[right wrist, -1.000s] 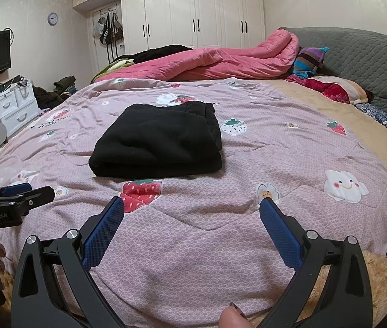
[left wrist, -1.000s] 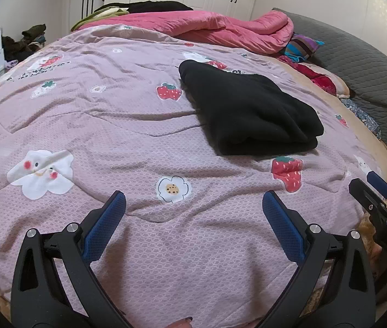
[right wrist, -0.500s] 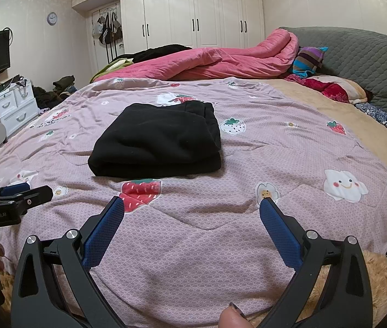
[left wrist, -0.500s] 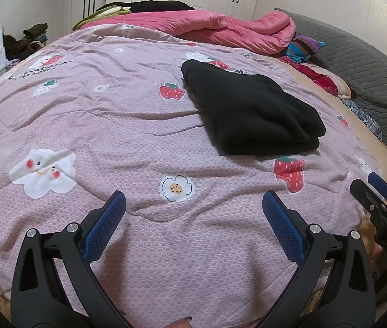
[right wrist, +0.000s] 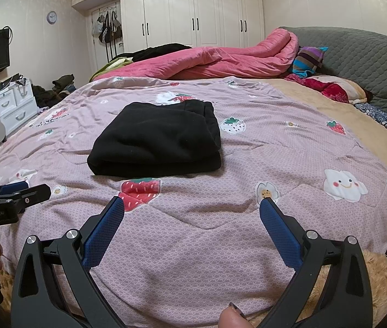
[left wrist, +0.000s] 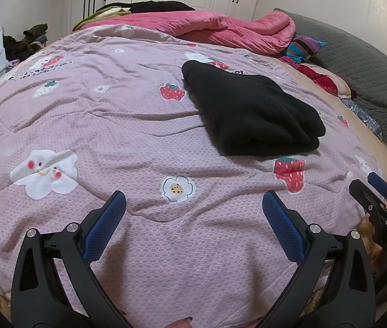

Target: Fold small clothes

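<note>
risk: soft black fleece garment (right wrist: 156,139), folded into a thick stack mid-bed on the pink strawberry-print quilt (left wrist: 84,125), could flop open if grabbed by just the top layer | left gripper (left wrist: 193,216) jaws wide apart, holding nothing, well short of it | right gripper (right wrist: 192,218) same, empty

Ahead of my left gripper (left wrist: 193,205) and my right gripper (right wrist: 192,210), both spread wide with nothing between the fingers, lies an open stretch of mauve quilt (left wrist: 138,125), flat and bare. The one thing in the path is the folded black garment (right wrist: 157,139), lying on the quilt mid-bed. To its left the quilt is free. Farther back a bunched pink duvet (right wrist: 220,60) blocks the far side, with pillows (right wrist: 327,87) piled at the right.
</note>
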### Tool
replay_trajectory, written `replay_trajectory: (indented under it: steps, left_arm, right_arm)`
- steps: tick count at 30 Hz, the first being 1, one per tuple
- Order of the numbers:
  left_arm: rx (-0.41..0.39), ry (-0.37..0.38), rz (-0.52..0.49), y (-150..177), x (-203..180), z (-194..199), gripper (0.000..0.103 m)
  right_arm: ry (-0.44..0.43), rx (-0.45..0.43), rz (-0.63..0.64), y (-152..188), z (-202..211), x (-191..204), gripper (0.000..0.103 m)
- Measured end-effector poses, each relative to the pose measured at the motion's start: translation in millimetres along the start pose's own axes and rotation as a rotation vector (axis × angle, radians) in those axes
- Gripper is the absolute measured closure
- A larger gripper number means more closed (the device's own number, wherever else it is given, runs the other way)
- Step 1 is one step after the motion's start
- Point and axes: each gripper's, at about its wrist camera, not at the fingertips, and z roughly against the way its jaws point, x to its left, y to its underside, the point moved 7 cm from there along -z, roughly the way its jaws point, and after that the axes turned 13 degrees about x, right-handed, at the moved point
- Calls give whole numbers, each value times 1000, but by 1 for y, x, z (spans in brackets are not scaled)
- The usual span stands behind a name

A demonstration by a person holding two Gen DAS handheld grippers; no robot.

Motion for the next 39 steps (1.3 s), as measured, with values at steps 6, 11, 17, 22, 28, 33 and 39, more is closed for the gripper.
replay_trajectory:
  steps: [6,11,17,22,28,33,39]
  left_arm:
    - [-1,1,3,0,0,0,9]
    - [-1,7,-2,1,-1,1,9]
    - [7,18,-1,3,0,2,9]
    - [16,40,17,6,14,6,9]
    - [22,-80,163,2,118,16,9]
    - [31,-309,360,-17,271,35,9]
    - [62,-460,557,-52,413,34,9]
  right_arm:
    - [3,1,0,2,0,-2,4]
    - [10,-1,-2,3,2,-4,4]
    - [24,0,-31,2,8,-11,4]
    - [41,-21,-149,0,35,-42,4]
    - [399,4,-428,30,94,-192,4]
    - [792,161,-722,124,127,-352,4]
    - [941,349,-1042,233,145,-456,4]
